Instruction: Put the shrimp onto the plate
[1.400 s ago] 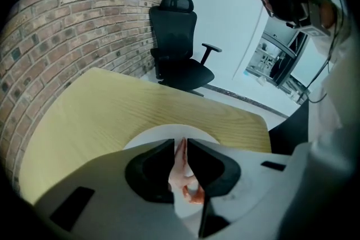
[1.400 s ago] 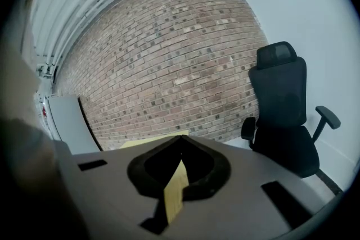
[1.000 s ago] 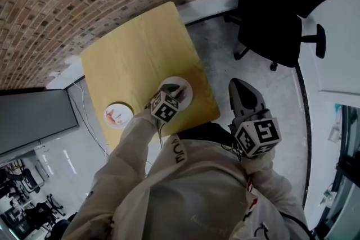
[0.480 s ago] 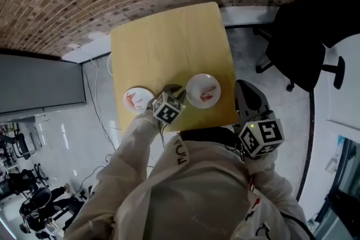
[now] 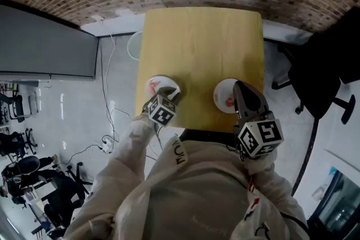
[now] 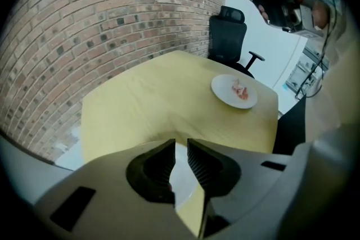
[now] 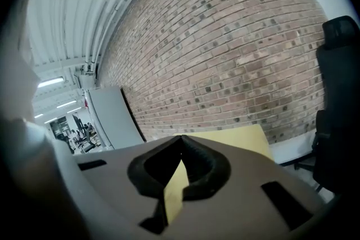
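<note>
The left gripper point(image 6: 181, 144), jaws slightly parted and empty, hangs just above the shrimp point(image 5: 160, 87) on the plate point(image 5: 151, 82) beneath it. An off-centre pinch could flick it onto the worktop point(image 5: 197, 48). The right gripper point(image 7: 181, 141) is clenched, empty.

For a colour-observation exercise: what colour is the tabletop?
Pale yellow wood tone; the tabletop shows best in the head view.

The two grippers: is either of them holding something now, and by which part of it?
Nothing is held. The left gripper has its jaws a little apart with nothing between them; the right gripper has its jaws shut tip to tip, empty.
</note>
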`<state>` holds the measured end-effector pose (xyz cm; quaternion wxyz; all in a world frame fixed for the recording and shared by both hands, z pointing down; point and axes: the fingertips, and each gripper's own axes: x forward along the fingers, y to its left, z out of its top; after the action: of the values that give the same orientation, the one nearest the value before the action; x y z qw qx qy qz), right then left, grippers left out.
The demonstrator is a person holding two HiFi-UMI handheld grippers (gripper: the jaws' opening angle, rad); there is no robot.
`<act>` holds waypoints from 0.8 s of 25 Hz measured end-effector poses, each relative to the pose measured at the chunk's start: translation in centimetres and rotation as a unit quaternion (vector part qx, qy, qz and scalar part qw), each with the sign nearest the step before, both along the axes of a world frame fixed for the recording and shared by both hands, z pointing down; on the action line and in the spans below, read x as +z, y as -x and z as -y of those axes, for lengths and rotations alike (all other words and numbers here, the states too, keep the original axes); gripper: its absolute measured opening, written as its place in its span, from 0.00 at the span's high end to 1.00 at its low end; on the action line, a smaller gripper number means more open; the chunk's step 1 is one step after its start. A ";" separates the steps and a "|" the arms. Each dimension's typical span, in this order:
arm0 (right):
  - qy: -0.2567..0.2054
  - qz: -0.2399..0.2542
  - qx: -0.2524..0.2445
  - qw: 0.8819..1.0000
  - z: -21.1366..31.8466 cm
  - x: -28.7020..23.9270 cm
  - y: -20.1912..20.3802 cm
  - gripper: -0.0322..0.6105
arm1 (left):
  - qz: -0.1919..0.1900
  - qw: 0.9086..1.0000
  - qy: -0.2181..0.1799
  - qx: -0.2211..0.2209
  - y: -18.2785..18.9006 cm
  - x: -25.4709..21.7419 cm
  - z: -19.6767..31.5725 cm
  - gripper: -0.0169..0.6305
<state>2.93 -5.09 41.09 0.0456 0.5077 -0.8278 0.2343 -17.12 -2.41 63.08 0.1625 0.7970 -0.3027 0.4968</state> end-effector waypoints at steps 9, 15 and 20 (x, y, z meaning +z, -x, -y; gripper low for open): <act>0.008 -0.002 -0.038 0.999 1.7 0.5 5.7 0.91 | 0.023 1.000 0.000 -0.011 5.8 1.1 0.3 0.88; 0.019 -0.005 -0.033 0.999 2.9 1.2 7.2 0.91 | 0.028 0.999 0.023 0.016 7.7 2.4 0.6 0.84; 0.026 -0.009 -0.027 0.999 3.5 1.5 8.2 0.91 | 0.038 0.996 0.054 0.053 8.5 4.0 0.2 0.83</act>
<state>-5.28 -8.57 42.63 0.0725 0.4858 -0.8343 0.2503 -25.66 -2.59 67.03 0.1664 0.7824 -0.2387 0.5506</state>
